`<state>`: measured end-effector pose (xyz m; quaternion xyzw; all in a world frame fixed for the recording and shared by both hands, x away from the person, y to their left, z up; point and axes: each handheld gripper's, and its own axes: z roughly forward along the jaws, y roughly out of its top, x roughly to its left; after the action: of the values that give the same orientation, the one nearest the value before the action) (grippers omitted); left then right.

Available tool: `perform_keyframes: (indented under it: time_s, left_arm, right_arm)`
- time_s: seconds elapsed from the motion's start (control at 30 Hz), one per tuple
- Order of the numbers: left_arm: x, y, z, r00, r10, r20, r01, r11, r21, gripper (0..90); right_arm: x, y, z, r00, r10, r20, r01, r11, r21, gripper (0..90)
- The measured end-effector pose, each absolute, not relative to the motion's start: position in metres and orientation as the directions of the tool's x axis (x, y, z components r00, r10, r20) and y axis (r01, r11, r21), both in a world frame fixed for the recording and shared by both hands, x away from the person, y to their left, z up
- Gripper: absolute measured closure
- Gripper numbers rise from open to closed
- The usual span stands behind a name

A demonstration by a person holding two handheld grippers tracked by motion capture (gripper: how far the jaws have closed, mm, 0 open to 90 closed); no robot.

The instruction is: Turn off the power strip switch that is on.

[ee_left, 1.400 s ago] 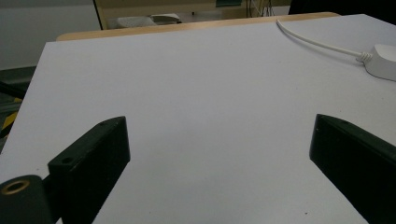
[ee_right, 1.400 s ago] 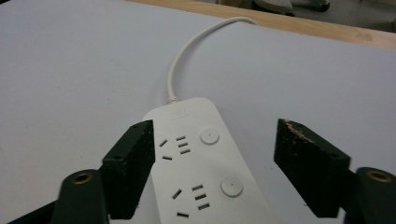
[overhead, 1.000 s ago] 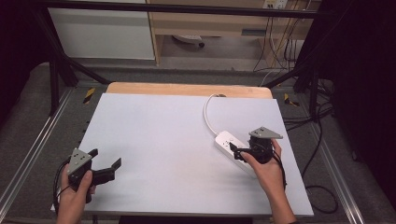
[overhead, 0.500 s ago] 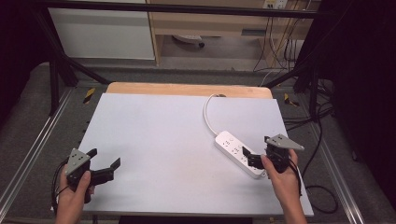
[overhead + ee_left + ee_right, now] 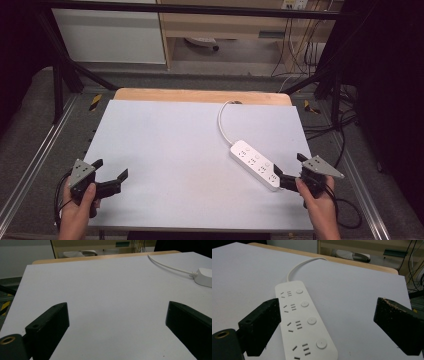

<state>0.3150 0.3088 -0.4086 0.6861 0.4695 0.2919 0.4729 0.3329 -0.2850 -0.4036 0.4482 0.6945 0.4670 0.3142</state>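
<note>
A white power strip (image 5: 256, 164) with several sockets and round buttons lies slantwise on the right half of the white table (image 5: 175, 145). Its white cable (image 5: 223, 122) curves off to the back edge. My right gripper (image 5: 288, 168) is held just off the strip's near end, open, touching nothing. In the right gripper view the power strip (image 5: 299, 315) lies below the wide-apart jaws of the right gripper (image 5: 327, 322). My left gripper (image 5: 111, 168) is held open and empty at the front left corner. The left gripper view has the left gripper (image 5: 117, 322) over bare table, with the strip's end (image 5: 205, 276) and cable (image 5: 170, 266) far right.
A wooden board edge (image 5: 200, 95) shows behind the white top. Metal frame rails (image 5: 35, 160) run along both sides. Loose cables (image 5: 345, 150) lie on the floor to the right. Shelving (image 5: 225, 30) stands beyond the table.
My right gripper has drawn back from over the strip's near end toward the front right edge. The power strip lies where it was. The left gripper has hardly moved.
</note>
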Motion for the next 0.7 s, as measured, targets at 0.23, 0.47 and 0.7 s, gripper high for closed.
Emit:
perform_keyframes:
  time_s: [0.23, 0.47, 0.7]
  left_arm:
    - [0.315, 0.308, -0.409, 0.389, 0.921, -0.040, 0.372, -0.117, 0.921, 4.8]
    - [0.316, 0.308, -0.409, 0.389, 0.920, -0.041, 0.372, -0.116, 0.921, 4.8]
    - [0.316, 0.306, -0.409, 0.395, 0.918, -0.039, 0.371, -0.120, 0.921, 4.8]
  right_arm:
    - [0.319, -0.300, -0.412, -0.395, 0.919, -0.012, 0.368, 0.169, 0.914, 7.1]
    - [0.311, -0.310, -0.424, -0.398, 0.917, 0.000, 0.417, 0.181, 0.891, 6.4]
    - [0.309, -0.312, -0.434, -0.406, 0.914, 0.012, 0.460, 0.193, 0.867, 6.1]
